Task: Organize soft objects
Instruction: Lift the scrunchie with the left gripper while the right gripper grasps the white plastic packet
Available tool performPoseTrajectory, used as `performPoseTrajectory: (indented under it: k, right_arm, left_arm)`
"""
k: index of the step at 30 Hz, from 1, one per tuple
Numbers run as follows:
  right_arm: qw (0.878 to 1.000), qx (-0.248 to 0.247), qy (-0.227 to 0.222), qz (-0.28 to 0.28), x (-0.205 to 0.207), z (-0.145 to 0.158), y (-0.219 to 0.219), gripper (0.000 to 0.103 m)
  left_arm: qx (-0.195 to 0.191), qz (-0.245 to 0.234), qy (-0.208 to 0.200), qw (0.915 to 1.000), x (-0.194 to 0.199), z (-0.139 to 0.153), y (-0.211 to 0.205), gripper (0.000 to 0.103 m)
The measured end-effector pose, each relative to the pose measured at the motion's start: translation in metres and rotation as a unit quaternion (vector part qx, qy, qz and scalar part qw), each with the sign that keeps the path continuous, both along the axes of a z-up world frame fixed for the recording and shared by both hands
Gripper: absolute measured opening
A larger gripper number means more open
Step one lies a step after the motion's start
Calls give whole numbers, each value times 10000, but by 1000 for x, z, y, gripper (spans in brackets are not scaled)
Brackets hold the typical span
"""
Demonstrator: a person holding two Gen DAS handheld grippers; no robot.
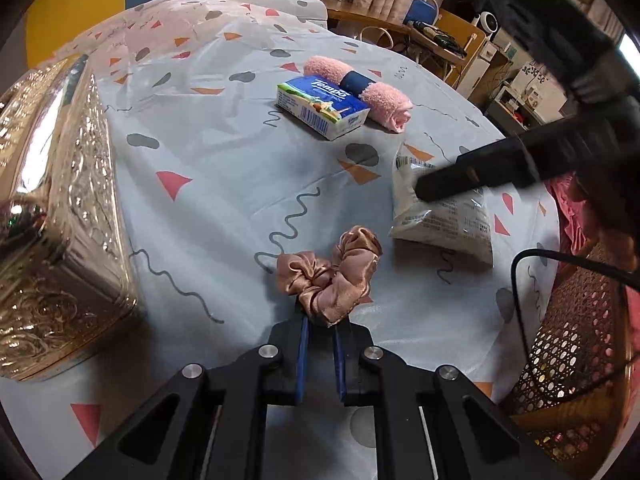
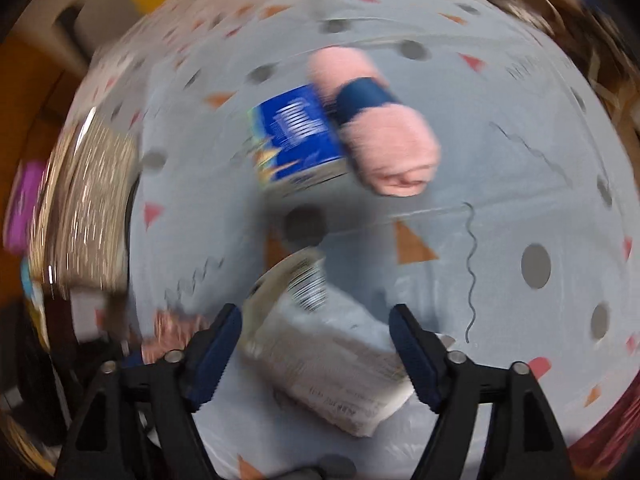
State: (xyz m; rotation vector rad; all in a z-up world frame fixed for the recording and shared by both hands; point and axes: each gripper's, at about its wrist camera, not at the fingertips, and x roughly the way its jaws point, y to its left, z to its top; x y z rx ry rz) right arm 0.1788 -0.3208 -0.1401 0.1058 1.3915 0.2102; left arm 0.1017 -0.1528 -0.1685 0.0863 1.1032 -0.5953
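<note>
We held the limp, light scrunchie (image 1: 332,272) in the left hand-held gripper (image 1: 320,328); the right hand-held gripper (image 2: 316,344) straddled the soft packet (image 2: 320,360), wide, mid-body.

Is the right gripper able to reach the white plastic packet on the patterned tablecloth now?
Probably yes. The right gripper stands open directly over the white plastic packet, which lies between its fingers, and nothing covers it. The picture is blurred, so contact is unclear.
</note>
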Motion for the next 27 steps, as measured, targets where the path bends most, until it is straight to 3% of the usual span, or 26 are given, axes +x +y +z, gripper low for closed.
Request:
performPoseTrajectory:
  k: [5,10,11,12,16,19,22,27]
  right_arm:
    - [9865,-873,99,1379,-14,4,39,83]
    - [9725,-1491,367,1749,-19,-13,51,82]
    - [9704,-1591,410,1768,-19,-18,52,81]
    - [9684,-1697,414,1781,-20,-22,53,67]
    - [9725,-1849,161,1407,-11,-19,52,56]
    - [9793,-1800,40,921,-1,-14,49,56]
    - [9880,-1484,257,350,6,-20,44,58]
    - [9936,-1037,87,-439,6,-20,29,60]
  left_arm:
    - [-137,84,103,9998,-1,0,8,11]
    - [-125,82,63,9999,-3,0,9,11]
    - [-115,77,52,9999,-2,-1,8,11]
    - [-106,70,36,9999,-3,-1,9,11]
    - [-25,25,-9,10000,-3,0,6,11]
    - [24,20,-12,10000,-1,2,4,10]
    - [-43,58,-37,10000,2,11,5,10]
    - [-410,161,-270,9987,13,52,8,10]
